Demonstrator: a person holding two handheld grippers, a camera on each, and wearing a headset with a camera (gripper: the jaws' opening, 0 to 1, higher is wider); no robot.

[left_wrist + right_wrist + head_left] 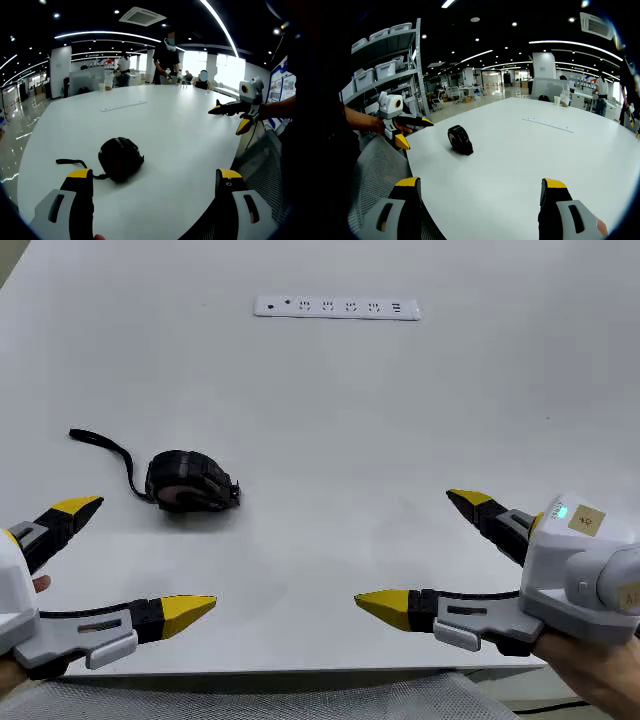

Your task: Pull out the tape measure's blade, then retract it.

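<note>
Approach | tape measure (190,481) on tabletop (330,390), near left gripper (152,552), blade in | both sets of fingers (180,608) wide, empty | I'd clamp case left, pinch blade hook with right gripper (405,547)

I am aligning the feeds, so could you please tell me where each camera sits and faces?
Head view: on the headset, facing forward and down at the table; left gripper and right gripper below.
Left gripper view: on the left gripper, facing the tape measure; own jaws below, right gripper at right.
Right gripper view: on the right gripper, facing the tape measure; own jaws below, left gripper at left.
All share the tape measure.
</note>
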